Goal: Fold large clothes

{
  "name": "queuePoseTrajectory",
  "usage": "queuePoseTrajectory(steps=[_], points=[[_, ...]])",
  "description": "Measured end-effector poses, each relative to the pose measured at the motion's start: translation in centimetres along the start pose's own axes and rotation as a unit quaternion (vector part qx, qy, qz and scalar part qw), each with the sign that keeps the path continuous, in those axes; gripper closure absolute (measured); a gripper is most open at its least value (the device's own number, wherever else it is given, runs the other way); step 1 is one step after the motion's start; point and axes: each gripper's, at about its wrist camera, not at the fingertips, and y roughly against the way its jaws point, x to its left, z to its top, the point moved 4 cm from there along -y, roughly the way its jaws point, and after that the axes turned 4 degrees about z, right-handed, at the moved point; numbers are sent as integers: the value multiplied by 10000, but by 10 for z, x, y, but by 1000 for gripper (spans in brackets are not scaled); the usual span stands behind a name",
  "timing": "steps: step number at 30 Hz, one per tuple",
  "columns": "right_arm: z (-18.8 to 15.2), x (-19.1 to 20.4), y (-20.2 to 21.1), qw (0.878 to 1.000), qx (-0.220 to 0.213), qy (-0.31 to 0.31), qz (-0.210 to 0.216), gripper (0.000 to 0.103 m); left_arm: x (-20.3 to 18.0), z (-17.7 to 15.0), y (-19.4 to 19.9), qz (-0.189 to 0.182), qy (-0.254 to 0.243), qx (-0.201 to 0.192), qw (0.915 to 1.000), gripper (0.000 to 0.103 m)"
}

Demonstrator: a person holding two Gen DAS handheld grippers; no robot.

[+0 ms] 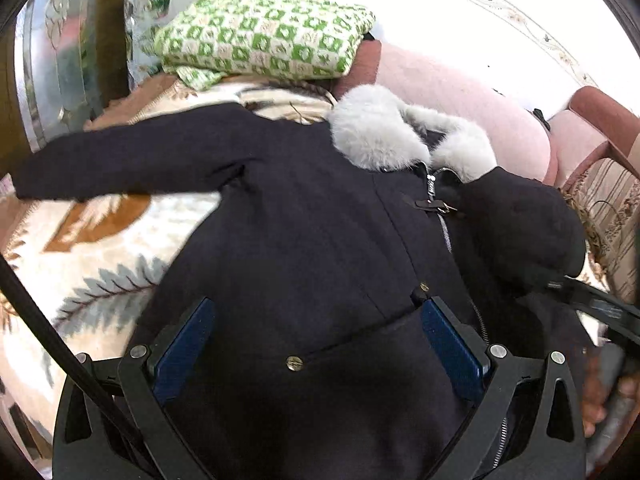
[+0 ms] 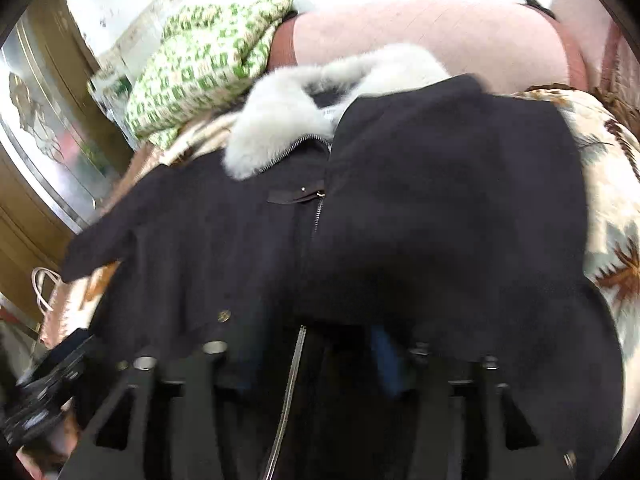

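Left claw: your left gripper [image 1: 316, 344] hangs over the lower front of the coat with its two blue-padded fingers [image 1: 188, 344] spread wide apart, nothing between them but the cloth below.

Right claw: your right gripper [image 2: 316, 364] is blurred and half buried under a dark fold of the coat; one blue pad [image 2: 386, 360] shows, and you cannot tell whether the jaws are apart or clamped on the cloth.

Task garment: one dark navy wool coat with a pale grey fur collar [image 1: 304, 216] lies spread front-up on the bed, collar away from you.

Sleeves: two; one sleeve [image 1: 120, 164] stretches straight out to the left in the left wrist view, the other sleeve [image 2: 452, 184] is folded in across the chest, covering that side of the front.

Fastenings: one metal zip [image 1: 444, 232] runs down the front; two brass snap buttons [image 1: 294, 363] show near your left claw.

Under the coat: one cream bedspread printed with brown and grey-blue leaves [image 1: 100, 276].

Behind the collar: one folded green-and-cream checked knit blanket [image 1: 260, 32], beside one pink padded headboard [image 1: 460, 96].

Far left edge: one wooden wardrobe with a mirrored door [image 2: 36, 152].
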Motion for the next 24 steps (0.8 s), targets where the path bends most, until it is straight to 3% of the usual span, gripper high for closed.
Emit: queuePoseTrajectory(steps=[3,7,10,12,13,14,18,24], points=[[3,-7,35,9992,-372,-11,-137,40,0,2,5,221,-80,-91,9997,0],[26,-38,60,9907,-957,-332,-910,22,1,4,2,-57,76,96,9999,0],[45,-57,40,9893,-797,-619,-1053,21,6,5,-2,-100,205,233,9995,0],[53,-58,17,9921,-484,-728,-898,31,14,6,-2,75,277,200,9994,0],[57,-56,13,9928,-380,-739,-862,51,18,8,-2,166,318,173,9992,0],[61,-48,5,9942,-262,-705,-771,78,25,9,-1,273,400,138,9987,0],[79,0,-9,9976,-227,-181,-625,83,43,14,-3,470,685,151,9964,0],[93,100,-58,9988,105,413,220,90,54,16,-4,457,862,165,9951,0]])
